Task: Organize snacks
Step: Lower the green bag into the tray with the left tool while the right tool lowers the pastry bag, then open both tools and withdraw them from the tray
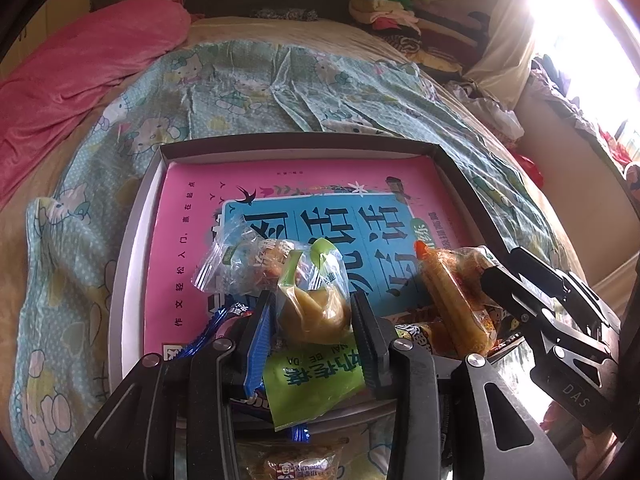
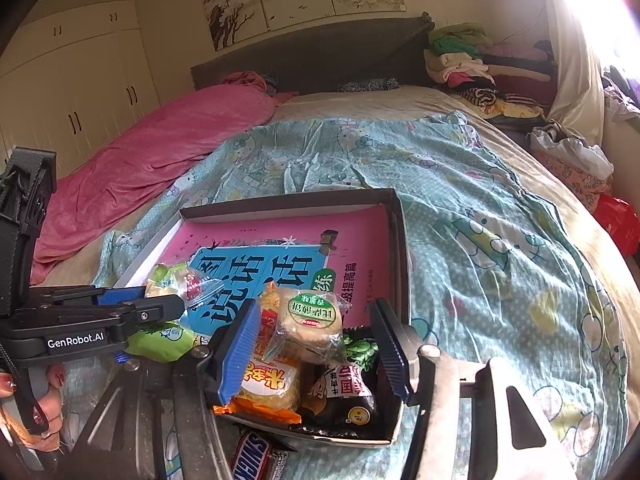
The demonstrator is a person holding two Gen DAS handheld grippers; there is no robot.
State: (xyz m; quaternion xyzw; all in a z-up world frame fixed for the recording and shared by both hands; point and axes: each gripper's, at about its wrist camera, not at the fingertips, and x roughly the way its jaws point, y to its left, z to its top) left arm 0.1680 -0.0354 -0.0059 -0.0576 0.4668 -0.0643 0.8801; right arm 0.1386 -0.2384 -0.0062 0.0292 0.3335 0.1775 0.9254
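A: What does the left gripper [image 1: 314, 316] have?

B: Its jaws are clamped on a green-and-clear snack packet [image 1: 316, 304] with a yellowish pastry inside; the blue pad presses one side and the black pad the other. Under the fingers lies a green wrapper [image 1: 316, 384], and ahead of the tips, to the left, a clear crinkled packet [image 1: 236, 264].

A: And the right gripper [image 2: 316, 348]?

B: Its jaws stand apart. Between them sits a round cake in a clear wrapper with a green label [image 2: 312, 328], but neither pad touches it. It rests on an orange packet [image 2: 268, 388] just inside the left finger, with a black packet [image 2: 344, 396] below it, nearer the right finger.

A: Where is all this?

B: In a shallow cardboard box [image 2: 288, 200] on a blue cartoon-print sheet [image 2: 480, 240], the snacks heaped at the end closest to both tools. A pink book [image 1: 192, 216] lines the bottom, stretching away ahead of the fingers.

A: Anything outside the box?

B: A Snickers bar [image 2: 252, 460] lies on the sheet beneath the right gripper, against the box's near wall. A hand [image 2: 44, 404] grips the left tool's handle.
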